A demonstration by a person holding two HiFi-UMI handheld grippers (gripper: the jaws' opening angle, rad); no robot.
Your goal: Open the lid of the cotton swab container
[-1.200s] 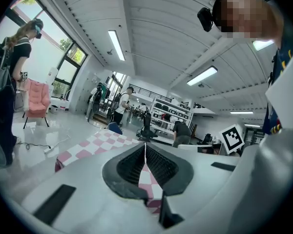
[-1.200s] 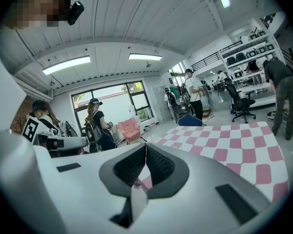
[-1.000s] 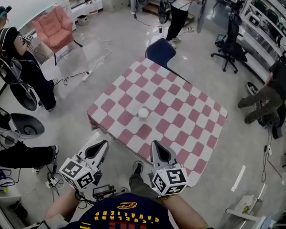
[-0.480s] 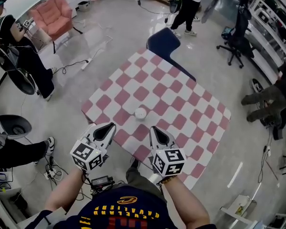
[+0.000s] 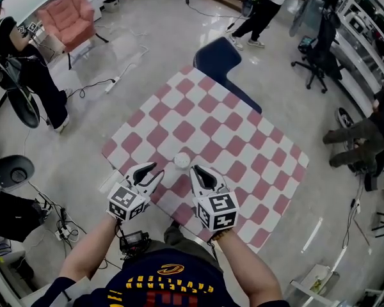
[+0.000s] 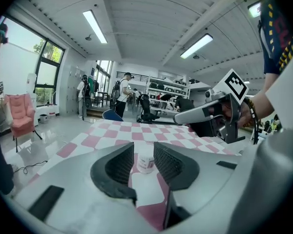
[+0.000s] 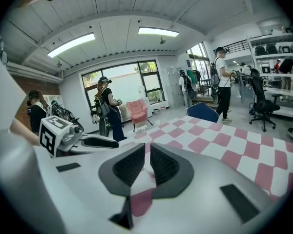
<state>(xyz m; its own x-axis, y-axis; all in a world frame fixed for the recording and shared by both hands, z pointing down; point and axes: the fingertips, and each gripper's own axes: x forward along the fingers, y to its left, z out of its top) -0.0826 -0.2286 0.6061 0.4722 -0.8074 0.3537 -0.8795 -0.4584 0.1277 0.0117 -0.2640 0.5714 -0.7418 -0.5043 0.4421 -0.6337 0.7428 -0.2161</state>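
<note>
A small white cotton swab container [image 5: 182,160] stands on the pink-and-white checked table [image 5: 243,146], close to its near edge, with the lid on. My left gripper [image 5: 152,170] is just left of it and short of it, and its jaws are opening with nothing between them. In the left gripper view the container [image 6: 146,163] shows through the gap of the left gripper [image 6: 144,147], a little way ahead. My right gripper [image 5: 196,170] is shut and empty, just right of the container. The right gripper [image 7: 147,149] hides the container in its own view.
A blue chair [image 5: 217,56] stands at the table's far corner. A pink armchair [image 5: 67,15], a black office chair [image 5: 317,50] and several people stand around the room. Cables and a power strip [image 5: 112,82] lie on the floor to the left.
Both grippers have moved forward over the table's near edge and closer to the container. The left gripper's jaws have spread apart. The head view has shifted forward.
</note>
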